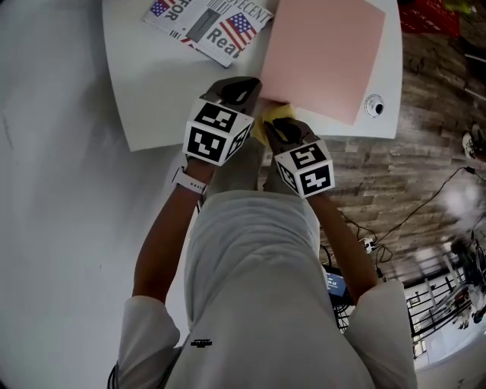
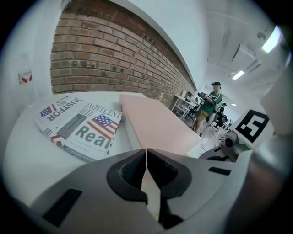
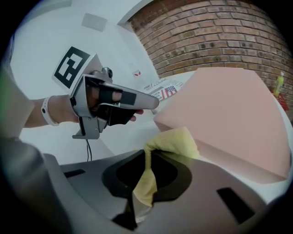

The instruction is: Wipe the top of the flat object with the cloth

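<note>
A flat pink object lies on the white table. A yellow cloth is bunched at the pink object's near corner, with my right gripper shut on a strip of it. My left gripper is shut with nothing between its jaws, just left of the cloth and beside the pink object's near left edge. In the right gripper view the left gripper shows side-on, its tip close to the pink object's corner.
A folded newspaper lies on the table left of the pink object. A small round white device sits at the table's right edge. Cables run over the floor. A person stands far off.
</note>
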`<control>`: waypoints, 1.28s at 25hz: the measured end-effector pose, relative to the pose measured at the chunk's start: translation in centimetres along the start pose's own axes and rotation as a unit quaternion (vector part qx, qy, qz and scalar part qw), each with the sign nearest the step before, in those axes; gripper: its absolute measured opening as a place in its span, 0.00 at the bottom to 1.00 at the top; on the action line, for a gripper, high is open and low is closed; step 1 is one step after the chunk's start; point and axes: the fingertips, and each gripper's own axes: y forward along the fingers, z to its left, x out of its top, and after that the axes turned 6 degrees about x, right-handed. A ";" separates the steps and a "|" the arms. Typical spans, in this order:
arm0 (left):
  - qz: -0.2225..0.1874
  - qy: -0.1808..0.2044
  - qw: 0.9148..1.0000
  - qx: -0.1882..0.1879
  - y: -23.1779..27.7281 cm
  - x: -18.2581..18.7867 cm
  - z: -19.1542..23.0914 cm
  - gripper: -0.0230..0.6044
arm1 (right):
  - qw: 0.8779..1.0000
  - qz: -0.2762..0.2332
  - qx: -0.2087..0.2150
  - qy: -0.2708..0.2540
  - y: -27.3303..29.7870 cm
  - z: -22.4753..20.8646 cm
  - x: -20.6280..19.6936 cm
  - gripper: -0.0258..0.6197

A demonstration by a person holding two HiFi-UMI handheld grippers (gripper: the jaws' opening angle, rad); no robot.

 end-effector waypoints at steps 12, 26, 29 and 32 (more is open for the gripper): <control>-0.041 -0.093 0.992 0.077 -6.6 -2.5 3.9 0.07 | 0.989 0.007 0.117 -0.091 1.4 6.2 3.7 0.12; -0.089 -0.185 0.974 0.095 -7.2 -1.6 0.1 0.07 | 0.962 0.046 0.131 -0.234 0.6 2.0 15.5 0.12; -0.075 -0.181 0.977 0.080 -4.9 -1.6 -2.1 0.07 | 0.954 0.080 0.133 -0.257 2.4 0.5 15.5 0.12; -0.071 -0.186 0.977 0.074 -2.7 -1.4 -4.0 0.07 | 0.934 0.130 0.146 -0.299 3.4 -0.4 14.7 0.12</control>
